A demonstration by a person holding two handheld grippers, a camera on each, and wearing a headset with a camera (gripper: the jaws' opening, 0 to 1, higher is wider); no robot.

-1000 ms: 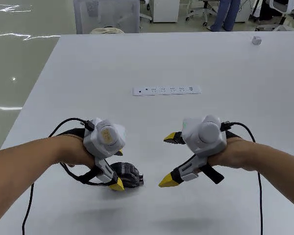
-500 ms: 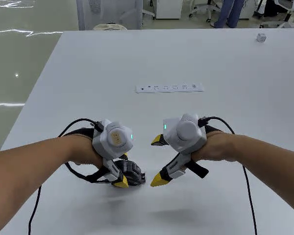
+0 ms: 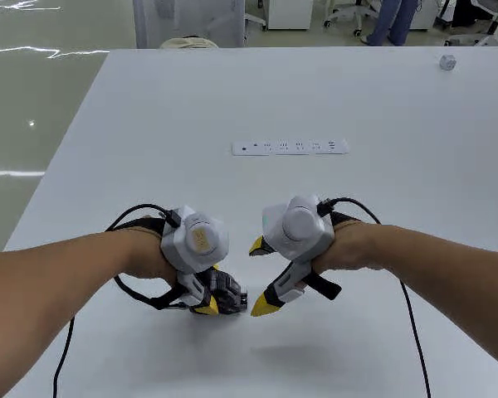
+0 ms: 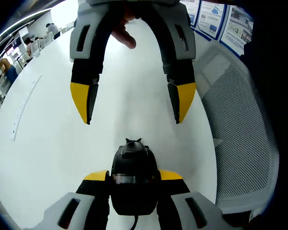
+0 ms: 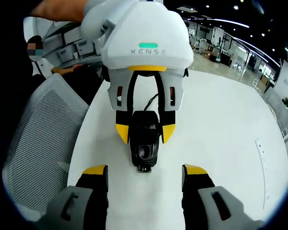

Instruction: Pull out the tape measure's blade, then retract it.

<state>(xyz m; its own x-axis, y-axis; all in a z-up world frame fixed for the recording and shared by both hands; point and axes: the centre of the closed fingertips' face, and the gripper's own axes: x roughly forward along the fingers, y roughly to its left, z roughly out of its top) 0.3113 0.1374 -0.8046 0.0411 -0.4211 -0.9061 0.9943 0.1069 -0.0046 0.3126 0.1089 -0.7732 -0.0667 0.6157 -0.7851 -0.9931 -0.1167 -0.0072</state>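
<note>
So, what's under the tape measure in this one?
White table lies under the tape measure, which the left tool grips by its sides. Its underside is hidden, so contact with the table cannot be told.

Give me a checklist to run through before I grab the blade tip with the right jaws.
1. Left gripper shut on the tape measure: ok, its jaws clamp the case on both sides.
2. Right gripper open: ok, jaws stand wide apart.
3. Blade tip faces the right gripper and sits centred between its jaws: ok.
4. Right jaws closed on the tip: not ok, not yet done.
5. Room on the table to draw the blade out: ok, the power strip lies far off.
6. Blade lock released: cannot tell.
</note>
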